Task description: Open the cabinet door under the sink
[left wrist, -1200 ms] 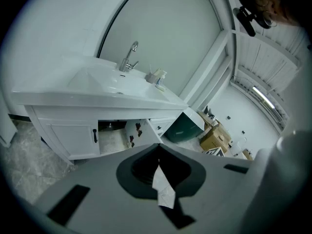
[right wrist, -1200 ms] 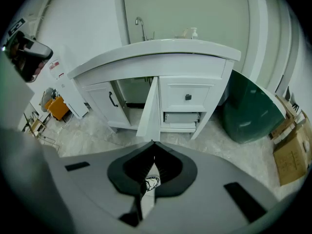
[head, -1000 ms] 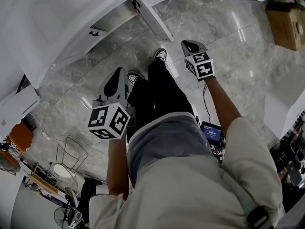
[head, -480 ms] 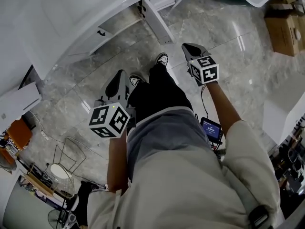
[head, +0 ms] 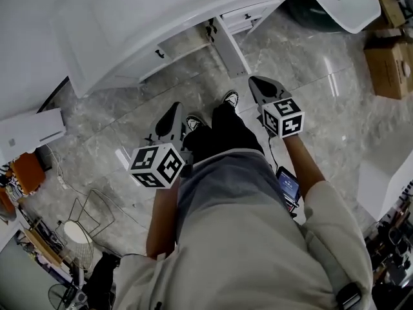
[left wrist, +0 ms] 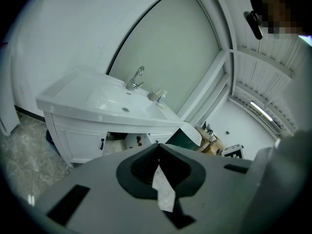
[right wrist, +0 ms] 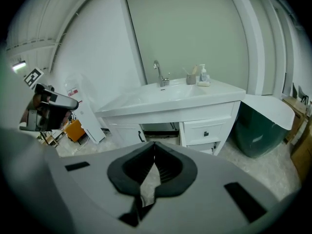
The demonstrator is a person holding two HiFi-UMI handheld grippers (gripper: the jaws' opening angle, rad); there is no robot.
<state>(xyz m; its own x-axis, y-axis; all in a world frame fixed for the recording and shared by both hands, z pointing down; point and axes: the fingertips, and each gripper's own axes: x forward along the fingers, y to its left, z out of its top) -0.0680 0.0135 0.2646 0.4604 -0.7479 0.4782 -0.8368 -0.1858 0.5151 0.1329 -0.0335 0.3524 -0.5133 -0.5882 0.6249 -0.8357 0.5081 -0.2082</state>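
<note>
A white sink vanity (head: 116, 18) stands ahead of me, also in the right gripper view (right wrist: 170, 99) and the left gripper view (left wrist: 97, 104). Its left cabinet door (right wrist: 124, 134) with a dark handle (right wrist: 141, 136) looks closed. The middle bay (right wrist: 158, 128) beside it is dark, with a white panel (head: 226, 44) sticking out toward me. My left gripper (head: 173, 116) is held above the floor, well short of the cabinet, jaws together and empty (left wrist: 158, 152). My right gripper (head: 259, 84) hovers likewise, shut on nothing (right wrist: 154, 147).
Drawers (right wrist: 205, 129) fill the vanity's right side. A dark green bin (right wrist: 256, 126) with a white lid (head: 348, 2) stands further right, and a cardboard box (head: 390, 50) beyond it. A wire rack (head: 97, 212) and a white unit (head: 29, 134) are at the left. The person's legs (head: 222, 131) are between the grippers.
The vanity has come further into the head view, now showing the basin top. Both grippers have shifted a little to the right and stay shut.
</note>
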